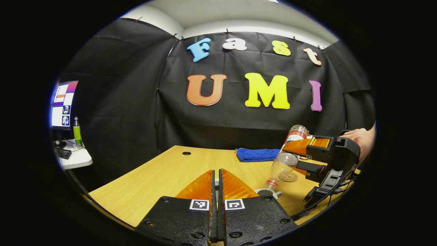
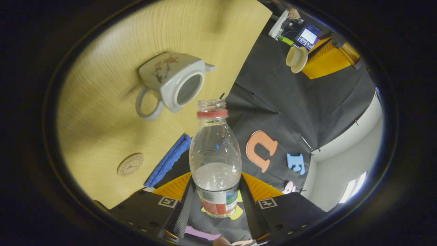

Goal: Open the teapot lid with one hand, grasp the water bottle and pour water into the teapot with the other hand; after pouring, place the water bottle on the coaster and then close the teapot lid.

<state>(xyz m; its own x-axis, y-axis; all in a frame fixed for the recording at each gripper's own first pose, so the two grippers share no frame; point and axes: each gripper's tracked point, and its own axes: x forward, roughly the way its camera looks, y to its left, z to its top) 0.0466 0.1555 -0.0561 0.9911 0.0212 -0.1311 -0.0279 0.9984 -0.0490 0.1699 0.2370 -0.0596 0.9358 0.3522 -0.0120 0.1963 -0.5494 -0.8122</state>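
A clear water bottle [image 2: 215,147] with a red neck ring and no cap is clamped between the fingers of my right gripper [image 2: 215,177]. In the left gripper view the bottle [image 1: 286,160] tilts neck-down, its mouth just over the white teapot [image 1: 269,192], held by the right gripper [image 1: 291,155]. The teapot [image 2: 174,82] stands open on the table. Its lid [image 2: 296,58] sits at the tips of my left gripper [image 2: 307,65], raised away from the pot. My left gripper [image 1: 216,172] shows its fingers pressed together. A round coaster [image 2: 130,164] lies near the teapot.
A folded blue cloth [image 1: 254,154] lies at the back of the wooden table [image 1: 164,177], beside the coaster [image 1: 290,177]. A hand [image 1: 363,139] holds the right gripper. Off the table's left stand a monitor [image 1: 63,104] and a green bottle [image 1: 77,131].
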